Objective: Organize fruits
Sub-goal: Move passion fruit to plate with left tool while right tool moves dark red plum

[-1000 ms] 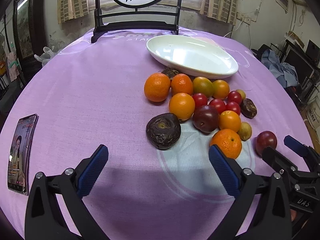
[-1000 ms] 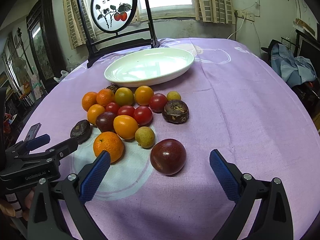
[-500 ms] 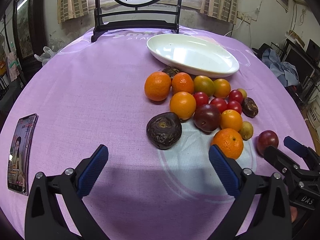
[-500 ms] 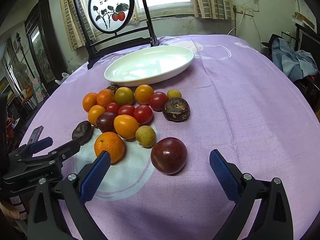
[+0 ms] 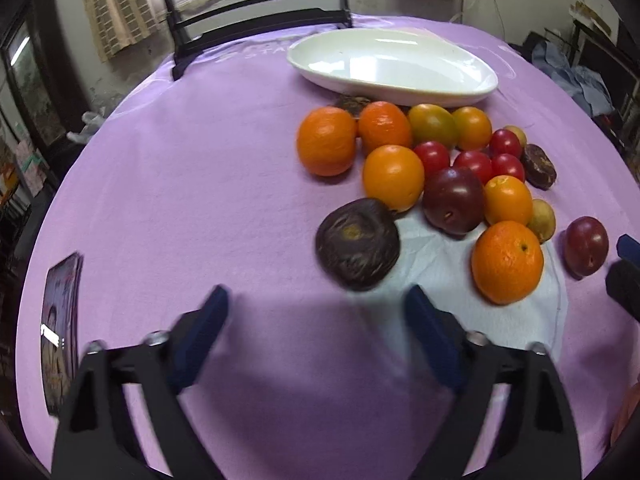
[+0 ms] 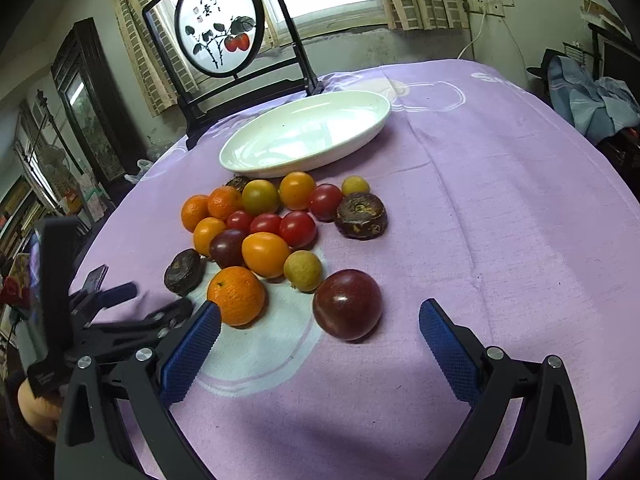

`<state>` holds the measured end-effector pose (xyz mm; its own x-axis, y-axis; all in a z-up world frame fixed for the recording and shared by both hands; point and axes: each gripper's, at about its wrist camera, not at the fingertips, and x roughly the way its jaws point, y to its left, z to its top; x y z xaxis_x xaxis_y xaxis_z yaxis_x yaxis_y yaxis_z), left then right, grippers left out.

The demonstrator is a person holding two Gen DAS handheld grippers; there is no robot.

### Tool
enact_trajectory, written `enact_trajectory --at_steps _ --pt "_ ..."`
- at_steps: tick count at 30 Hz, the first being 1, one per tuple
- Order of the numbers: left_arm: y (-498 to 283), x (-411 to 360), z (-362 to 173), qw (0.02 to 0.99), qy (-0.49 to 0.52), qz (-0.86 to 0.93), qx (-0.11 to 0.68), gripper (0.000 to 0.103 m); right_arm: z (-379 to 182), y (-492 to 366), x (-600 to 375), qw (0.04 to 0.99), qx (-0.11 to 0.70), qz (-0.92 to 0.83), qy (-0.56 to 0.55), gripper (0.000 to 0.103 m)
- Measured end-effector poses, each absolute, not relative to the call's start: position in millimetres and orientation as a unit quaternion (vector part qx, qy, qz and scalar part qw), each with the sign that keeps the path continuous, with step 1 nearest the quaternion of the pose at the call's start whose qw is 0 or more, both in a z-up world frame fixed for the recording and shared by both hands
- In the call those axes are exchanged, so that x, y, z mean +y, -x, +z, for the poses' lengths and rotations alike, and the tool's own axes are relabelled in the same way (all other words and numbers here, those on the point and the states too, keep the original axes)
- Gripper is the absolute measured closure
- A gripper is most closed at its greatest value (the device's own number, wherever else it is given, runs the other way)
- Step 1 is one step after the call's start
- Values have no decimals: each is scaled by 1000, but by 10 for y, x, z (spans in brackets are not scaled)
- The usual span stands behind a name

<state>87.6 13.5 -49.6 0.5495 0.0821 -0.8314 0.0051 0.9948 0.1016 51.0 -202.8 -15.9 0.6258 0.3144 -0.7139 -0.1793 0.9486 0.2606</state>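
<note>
A heap of fruit lies on the purple tablecloth (image 5: 192, 184) below a white oval dish (image 5: 392, 66): oranges, red tomatoes, dark plums and wrinkled dark fruits. My left gripper (image 5: 318, 308) hovers just short of a wrinkled dark fruit (image 5: 357, 243); its jaws are closing with nothing between them. My right gripper (image 6: 320, 322) stands open, and a dark red plum (image 6: 346, 304) sits just ahead of its gap, untouched. An orange (image 6: 236, 295) lies by its left finger. In the right wrist view the left gripper (image 6: 132, 304) shows at the left edge.
A phone (image 5: 62, 332) lies face up on the cloth at the left. A black-framed round painted screen (image 6: 220, 32) stands behind the dish (image 6: 308, 136). The table edge curves away on both sides, with furniture and a blue cloth (image 6: 588, 100) beyond.
The left gripper has tilted and come closer to the wrinkled dark fruit, and its jaws have narrowed. The right gripper has barely shifted, its view rolled slightly.
</note>
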Motion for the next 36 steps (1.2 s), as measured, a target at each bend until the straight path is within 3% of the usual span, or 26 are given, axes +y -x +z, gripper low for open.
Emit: enact_trajectory --at_steps 2,5,13,18,21,23,27,32,36 --pt "-981 65 -491 881 -57 17 470 32 -155 -496 -2010 900 407 140 -75 3" --pt "-1078 19 -474 881 -40 -7 471 60 -162 -496 -2027 900 408 136 -75 3" --pt "-819 -11 -391 884 -19 -26 467 60 -235 -544 -2058 894 431 106 -68 3" --pt "-652 109 -330 886 10 -36 462 60 -323 -590 -1898 872 480 94 33 3" --pt "-592 116 -293 890 10 -44 453 60 -375 -695 -1898 860 501 86 46 20" --pt "-552 127 -273 891 11 -50 451 60 -385 -775 -1863 853 511 93 50 23" --pt "-516 195 -232 893 10 -48 448 60 -347 -875 -1777 855 504 99 70 59" --pt "-672 297 -129 886 2 -49 462 60 -211 -923 -1837 851 507 123 58 62" --pt "-992 248 216 895 -8 -55 443 60 222 -1073 -1831 881 450 134 65 62"
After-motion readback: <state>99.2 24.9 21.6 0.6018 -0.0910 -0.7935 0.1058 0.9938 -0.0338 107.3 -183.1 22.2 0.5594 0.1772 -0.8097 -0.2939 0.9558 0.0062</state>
